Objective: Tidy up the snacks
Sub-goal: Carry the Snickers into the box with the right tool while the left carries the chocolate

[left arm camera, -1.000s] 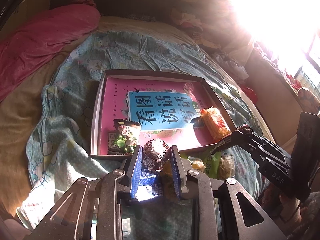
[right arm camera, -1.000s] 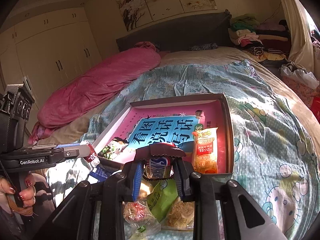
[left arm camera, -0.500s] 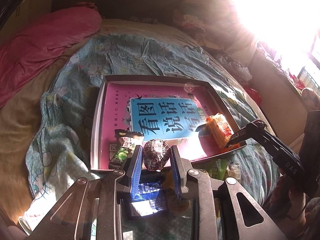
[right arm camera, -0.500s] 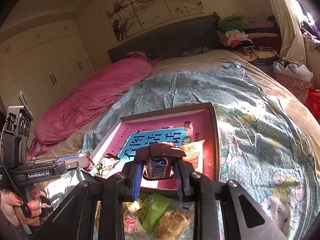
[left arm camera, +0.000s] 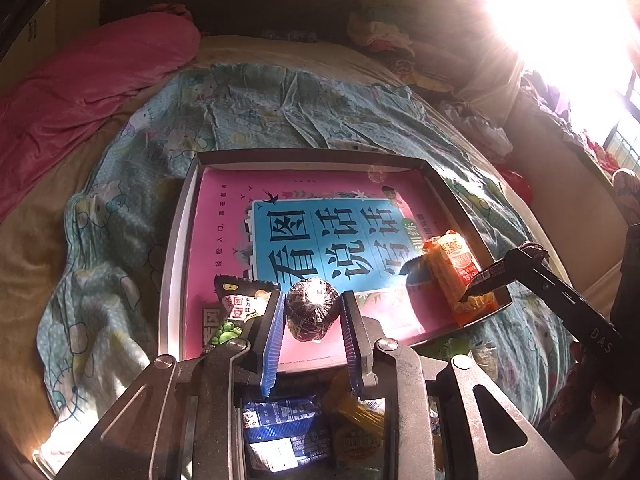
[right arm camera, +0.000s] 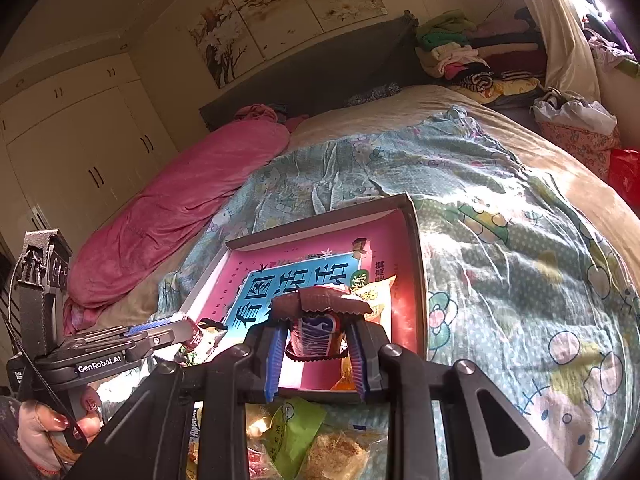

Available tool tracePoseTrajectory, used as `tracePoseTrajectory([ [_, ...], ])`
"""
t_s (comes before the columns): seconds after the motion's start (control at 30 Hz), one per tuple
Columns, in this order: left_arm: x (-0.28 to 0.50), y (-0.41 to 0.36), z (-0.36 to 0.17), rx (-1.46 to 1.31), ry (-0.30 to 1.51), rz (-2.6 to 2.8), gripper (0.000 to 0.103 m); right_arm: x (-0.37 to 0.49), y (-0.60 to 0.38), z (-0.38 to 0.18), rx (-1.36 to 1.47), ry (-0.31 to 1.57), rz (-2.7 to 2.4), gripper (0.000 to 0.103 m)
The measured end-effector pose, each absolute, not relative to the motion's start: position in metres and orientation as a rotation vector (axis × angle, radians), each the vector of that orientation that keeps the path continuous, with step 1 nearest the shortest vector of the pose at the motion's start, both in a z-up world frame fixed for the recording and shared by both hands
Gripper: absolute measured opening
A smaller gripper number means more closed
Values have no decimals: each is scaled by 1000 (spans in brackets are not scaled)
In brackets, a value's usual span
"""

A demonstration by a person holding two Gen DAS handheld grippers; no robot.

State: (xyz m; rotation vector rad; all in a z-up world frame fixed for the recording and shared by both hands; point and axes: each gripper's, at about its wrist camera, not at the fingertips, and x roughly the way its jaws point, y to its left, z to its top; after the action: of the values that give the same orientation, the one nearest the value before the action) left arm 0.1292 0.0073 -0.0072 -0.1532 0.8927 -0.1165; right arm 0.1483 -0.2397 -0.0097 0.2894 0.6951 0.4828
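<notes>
Glare hides your window side. Left gripper [left arm camera: 312, 316] clamps a dark ball [left arm camera: 312, 310]; right gripper [right arm camera: 318, 340] clamps a chocolate bar [right arm camera: 316, 334] above the tray [right arm camera: 416, 280].

Pink duvet [right arm camera: 168, 216] w/ cartoon-print sheet [right arm camera: 500, 248], wall paintings [right arm camera: 288, 16], wardrobe [right arm camera: 80, 152], clothes pile [right arm camera: 472, 52]

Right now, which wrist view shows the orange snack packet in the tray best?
The left wrist view: the orange snack packet lies nearly whole against the tray's right wall, crossed only by the right gripper's tip. In the right wrist view, the chocolate bar that gripper grips hides most of it.
</notes>
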Motion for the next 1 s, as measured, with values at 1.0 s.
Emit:
tracePoseTrajectory([
  [1.0,152,-4,-38,-140,950,-122,28,167,-246,-43,396,828,470,29],
])
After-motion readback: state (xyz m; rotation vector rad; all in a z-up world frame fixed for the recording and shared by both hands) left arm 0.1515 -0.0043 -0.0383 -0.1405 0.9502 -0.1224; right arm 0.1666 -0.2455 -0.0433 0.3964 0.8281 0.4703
